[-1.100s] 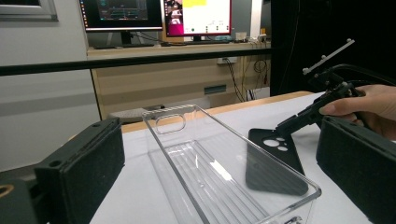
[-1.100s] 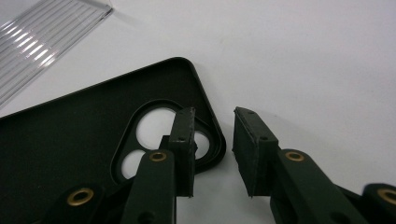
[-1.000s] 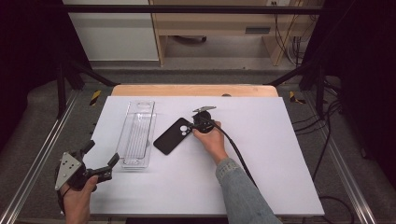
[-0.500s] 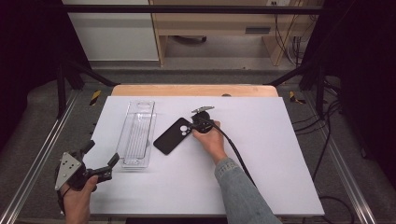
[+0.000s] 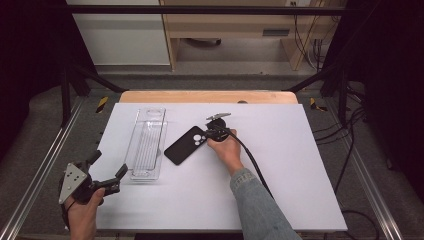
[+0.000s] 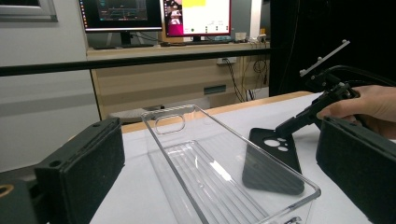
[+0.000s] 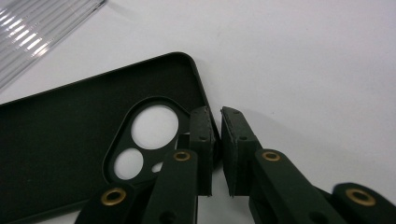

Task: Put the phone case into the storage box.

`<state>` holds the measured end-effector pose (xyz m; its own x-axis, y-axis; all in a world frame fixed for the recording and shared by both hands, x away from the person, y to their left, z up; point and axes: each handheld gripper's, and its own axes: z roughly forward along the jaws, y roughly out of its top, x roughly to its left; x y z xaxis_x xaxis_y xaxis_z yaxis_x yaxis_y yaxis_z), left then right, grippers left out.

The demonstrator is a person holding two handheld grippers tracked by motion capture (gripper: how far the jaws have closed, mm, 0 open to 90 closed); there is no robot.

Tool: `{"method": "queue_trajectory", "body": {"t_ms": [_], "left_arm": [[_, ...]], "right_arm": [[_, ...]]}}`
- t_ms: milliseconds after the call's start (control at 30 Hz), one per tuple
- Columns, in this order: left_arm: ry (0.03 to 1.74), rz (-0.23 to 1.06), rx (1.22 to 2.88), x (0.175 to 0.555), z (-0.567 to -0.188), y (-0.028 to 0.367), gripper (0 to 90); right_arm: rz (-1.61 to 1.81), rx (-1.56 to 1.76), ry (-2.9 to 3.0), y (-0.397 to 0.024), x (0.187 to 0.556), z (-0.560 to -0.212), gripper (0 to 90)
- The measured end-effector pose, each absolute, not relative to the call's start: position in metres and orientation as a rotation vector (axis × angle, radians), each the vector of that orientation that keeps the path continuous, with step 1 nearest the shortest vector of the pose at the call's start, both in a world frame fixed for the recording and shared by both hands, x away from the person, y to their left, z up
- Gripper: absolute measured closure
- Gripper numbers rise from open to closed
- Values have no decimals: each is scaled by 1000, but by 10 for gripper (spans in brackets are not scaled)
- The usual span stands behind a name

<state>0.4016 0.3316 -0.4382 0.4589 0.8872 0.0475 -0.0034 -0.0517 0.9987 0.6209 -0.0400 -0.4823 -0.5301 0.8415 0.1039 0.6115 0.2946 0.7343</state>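
Right claw (image 5: pixel 209 134) jaws just closed; left claw (image 5: pixel 107 172) gapes wide.

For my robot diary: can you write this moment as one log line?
right gripper: jaws just closing, shut on phone case edge | left gripper: open, near clear tray | case on table

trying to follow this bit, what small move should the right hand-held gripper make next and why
Probably a gentle lift. The right hand-held gripper has just been closing its jaws, and they now pinch the rim of the flat black phone case beside its camera cutout. The case lies on the white table next to the clear ribbed plastic tray, so raising that edge a little would test the grip before carrying it.
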Motion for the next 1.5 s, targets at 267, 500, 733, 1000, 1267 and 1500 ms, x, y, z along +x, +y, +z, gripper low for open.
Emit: {"method": "queue_trajectory", "body": {"t_ms": [267, 500, 733, 1000, 1267, 1500], "left_arm": [[832, 881, 1441, 402, -438, 332, 8], [833, 883, 1442, 402, -438, 332, 8], [833, 884, 1444, 402, -438, 331, 8], [832, 883, 1445, 402, -438, 331, 8], [831, 883, 1451, 402, -439, 330, 8], [832, 882, 1453, 402, -439, 329, 9]], "right_arm": [[1069, 1277, 2268, -45, 617, -475, 873], [1088, 1256, 2267, -49, 615, -467, 880], [1100, 1238, 2252, -57, 611, -455, 881], [1084, 1198, 2241, -72, 602, -445, 882], [1091, 1183, 2240, -88, 592, -439, 882], [1105, 1160, 2241, -96, 584, -434, 882]]}}
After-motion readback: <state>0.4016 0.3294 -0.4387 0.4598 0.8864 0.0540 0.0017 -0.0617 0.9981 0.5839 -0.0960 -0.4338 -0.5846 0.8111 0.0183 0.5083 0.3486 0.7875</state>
